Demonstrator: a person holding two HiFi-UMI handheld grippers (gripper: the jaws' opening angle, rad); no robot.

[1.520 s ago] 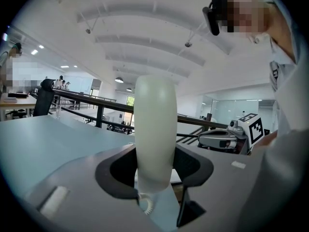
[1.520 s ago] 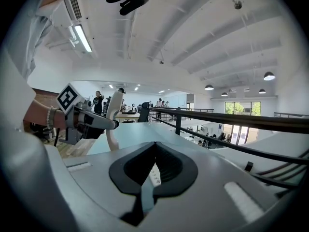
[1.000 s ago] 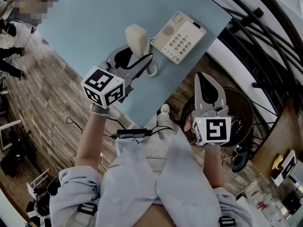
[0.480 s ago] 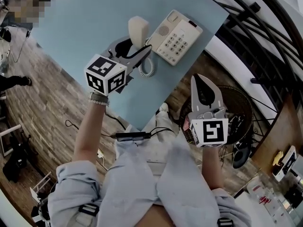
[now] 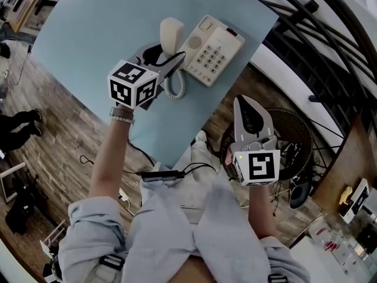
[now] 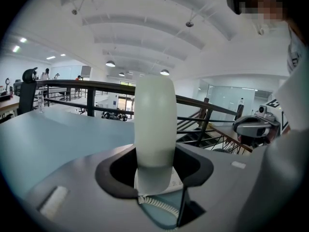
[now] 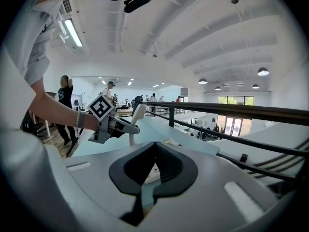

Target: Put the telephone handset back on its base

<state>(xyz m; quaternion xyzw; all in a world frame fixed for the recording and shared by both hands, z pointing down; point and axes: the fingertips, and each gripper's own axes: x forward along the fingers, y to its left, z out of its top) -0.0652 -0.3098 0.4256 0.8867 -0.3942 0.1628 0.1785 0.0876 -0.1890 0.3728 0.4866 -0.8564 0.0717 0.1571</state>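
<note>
My left gripper (image 5: 166,58) is shut on the cream telephone handset (image 5: 171,35), which stands upright just left of the cream phone base (image 5: 212,47) on the pale blue table (image 5: 100,34). The coiled cord (image 5: 175,85) loops down from the handset onto the table. In the left gripper view the handset (image 6: 154,124) rises between the jaws, with the cord (image 6: 159,206) below it. My right gripper (image 5: 251,114) hangs off the table's near edge, over the floor, its jaws together with nothing held. The right gripper view shows the left gripper (image 7: 126,126) and handset (image 7: 136,117) ahead.
A dark railing (image 5: 318,46) runs along the right side beyond the table. A round wire basket (image 5: 294,131) sits on the wooden floor under my right gripper. A black cable (image 5: 159,173) lies across the person's lap. People stand at the far left.
My left gripper has carried the handset up and to the right, closer to the phone base. The right gripper has drifted slightly left and stayed shut.
</note>
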